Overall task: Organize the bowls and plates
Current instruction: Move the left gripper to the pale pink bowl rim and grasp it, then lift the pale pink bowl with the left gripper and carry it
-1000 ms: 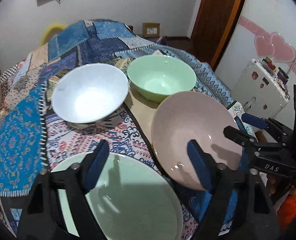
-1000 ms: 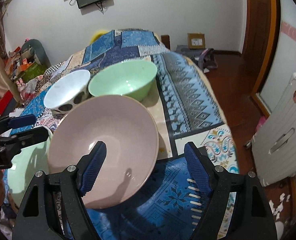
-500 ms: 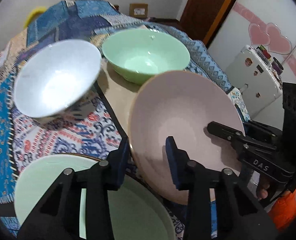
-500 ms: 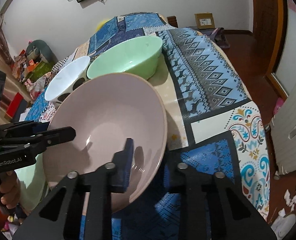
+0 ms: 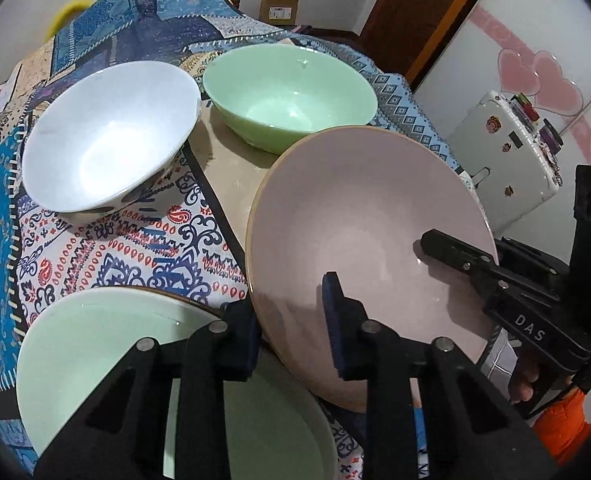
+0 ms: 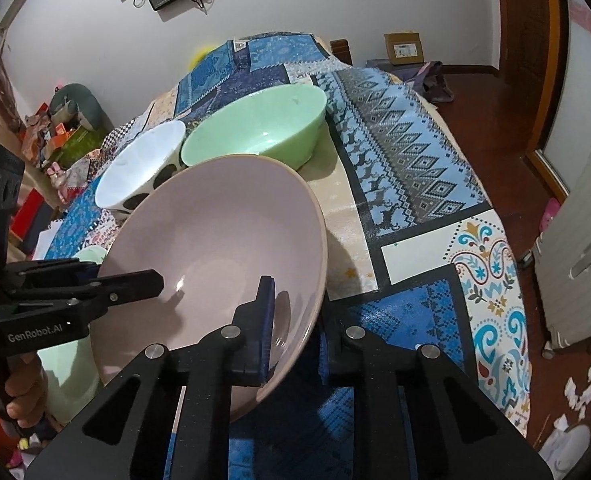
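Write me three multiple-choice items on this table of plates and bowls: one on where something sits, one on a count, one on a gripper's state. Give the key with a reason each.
1. Where does the white bowl stand relative to the green bowl, in the left wrist view?
A. to its left
B. inside it
C. on the floor

2. How many green dishes are there?
A. none
B. two
C. five

3. What are both grippers doing?
A. hanging open over bare cloth
B. clamping the pink plate's rim
C. holding a cup

Key:
1 A: the two bowls stand side by side.
2 B: the green bowl and the green plate.
3 B: the left gripper and right gripper each pinch the rim of the pink plate, having just closed.
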A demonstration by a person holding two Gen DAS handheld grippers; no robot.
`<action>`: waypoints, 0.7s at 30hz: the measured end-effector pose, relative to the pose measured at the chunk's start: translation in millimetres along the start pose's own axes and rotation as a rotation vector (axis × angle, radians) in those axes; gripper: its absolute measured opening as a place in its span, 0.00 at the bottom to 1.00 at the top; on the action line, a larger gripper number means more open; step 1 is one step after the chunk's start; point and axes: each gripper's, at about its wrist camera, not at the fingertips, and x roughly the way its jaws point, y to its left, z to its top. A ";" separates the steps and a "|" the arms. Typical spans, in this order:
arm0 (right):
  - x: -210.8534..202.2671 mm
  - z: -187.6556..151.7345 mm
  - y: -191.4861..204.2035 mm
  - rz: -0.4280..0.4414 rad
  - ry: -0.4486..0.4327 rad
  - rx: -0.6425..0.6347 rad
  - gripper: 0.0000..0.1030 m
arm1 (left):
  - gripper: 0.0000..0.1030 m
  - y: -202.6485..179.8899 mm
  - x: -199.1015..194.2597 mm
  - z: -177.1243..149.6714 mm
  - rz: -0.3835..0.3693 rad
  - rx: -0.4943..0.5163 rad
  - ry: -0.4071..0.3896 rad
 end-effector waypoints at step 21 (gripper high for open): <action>-49.2 15.0 59.9 0.010 -0.120 -0.072 0.16 | 0.27 -1.3 -107.1 -23.6 0.016 0.003 -0.186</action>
